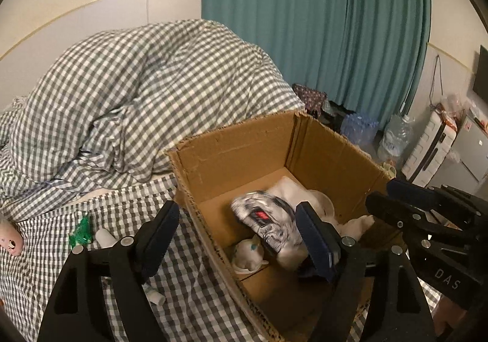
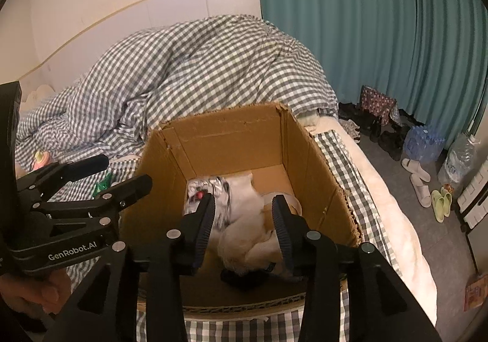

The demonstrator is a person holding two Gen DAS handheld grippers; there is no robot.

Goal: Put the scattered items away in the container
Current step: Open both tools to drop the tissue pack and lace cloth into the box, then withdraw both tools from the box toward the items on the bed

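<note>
An open cardboard box (image 1: 231, 146) (image 2: 231, 137) stands on the checked bed. Inside lie a black-and-white printed cap (image 1: 268, 220) (image 2: 219, 192), a small white plush toy (image 1: 248, 253), and a cream plush (image 2: 247, 232). My left gripper (image 1: 238, 232) is open and empty, straddling the box's left wall. My right gripper (image 2: 244, 217) is open over the box, its jaws either side of the cream plush without touching it. It also shows in the left wrist view (image 1: 393, 198). On the sheet left of the box lie a green wrapper (image 1: 80, 230), a white bottle (image 1: 105, 236) and a small tube (image 1: 155, 296).
A bunched checked duvet (image 1: 137, 91) fills the bed behind the box. A pink item (image 1: 10, 239) lies at the far left. The bed edge (image 2: 381, 189) is right of the box, with slippers (image 2: 421, 180), shoes, water bottles (image 2: 424, 140) and a suitcase (image 1: 427, 149) on the floor.
</note>
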